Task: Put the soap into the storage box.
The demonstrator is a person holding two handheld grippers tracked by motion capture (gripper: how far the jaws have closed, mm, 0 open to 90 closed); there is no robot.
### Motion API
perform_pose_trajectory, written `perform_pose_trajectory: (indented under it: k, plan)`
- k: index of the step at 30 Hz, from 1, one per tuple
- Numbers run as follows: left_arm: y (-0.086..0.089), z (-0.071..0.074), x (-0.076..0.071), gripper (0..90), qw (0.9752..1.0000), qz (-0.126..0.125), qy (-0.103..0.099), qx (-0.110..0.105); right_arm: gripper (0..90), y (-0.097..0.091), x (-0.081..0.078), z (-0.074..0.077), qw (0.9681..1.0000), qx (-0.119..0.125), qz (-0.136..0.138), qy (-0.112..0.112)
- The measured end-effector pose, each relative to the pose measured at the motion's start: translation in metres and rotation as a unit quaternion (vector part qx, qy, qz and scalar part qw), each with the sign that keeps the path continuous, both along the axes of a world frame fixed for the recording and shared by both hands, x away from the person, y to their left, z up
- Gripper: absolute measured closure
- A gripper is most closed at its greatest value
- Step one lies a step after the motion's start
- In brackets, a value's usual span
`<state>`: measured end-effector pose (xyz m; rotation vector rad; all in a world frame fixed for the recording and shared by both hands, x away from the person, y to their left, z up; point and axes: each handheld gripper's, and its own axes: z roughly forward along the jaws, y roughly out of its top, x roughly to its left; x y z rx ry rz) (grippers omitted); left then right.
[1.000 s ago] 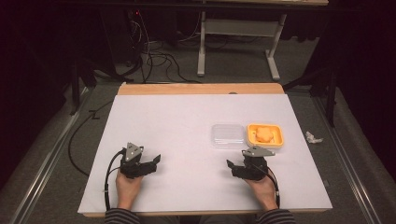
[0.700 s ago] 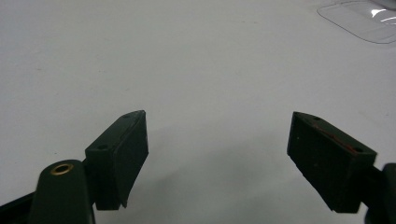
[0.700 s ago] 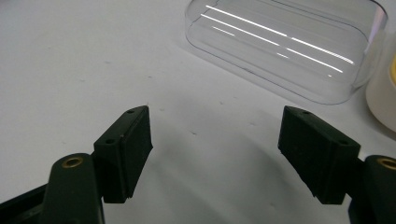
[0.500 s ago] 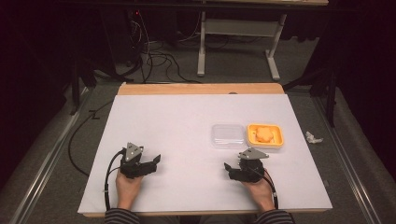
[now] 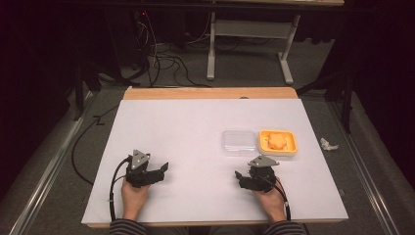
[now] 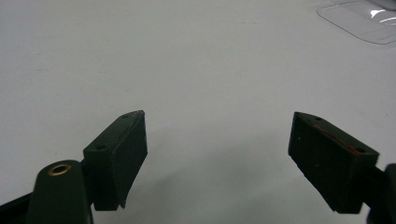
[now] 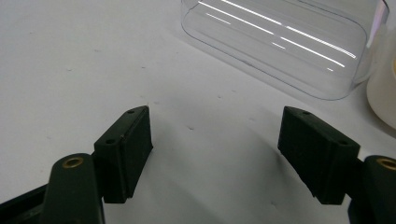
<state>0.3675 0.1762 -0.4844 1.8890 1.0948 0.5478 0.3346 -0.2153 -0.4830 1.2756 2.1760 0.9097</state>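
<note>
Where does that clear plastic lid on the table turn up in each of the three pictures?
High view: the clear lid lies right of centre, with the yellow container just beside it on its right.
Left gripper view: its corner sits at the top right edge.
Right gripper view: it spans the top, centre to right.
Shared landmark: the white table.

R tool (image 5: 243, 177) moved back toward the person, away from the orange tray (image 5: 278, 142).
</note>
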Motion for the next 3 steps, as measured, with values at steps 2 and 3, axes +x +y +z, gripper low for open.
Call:
perform_pose_trajectory:
  k: [2,3]
  plan:
    - [0.0000,0.0000,0.0000,20.2,1.0000,0.000,0.000,0.000,26.5,0.0006,-0.0003,0.0000,1.0000,-0.005,0.001,-0.002]
    - [0.0001,0.0000,0.0000,20.2,1.0000,0.000,-0.001,0.000,26.6,0.0006,-0.0006,-0.0001,1.0000,-0.004,0.001,-0.002]
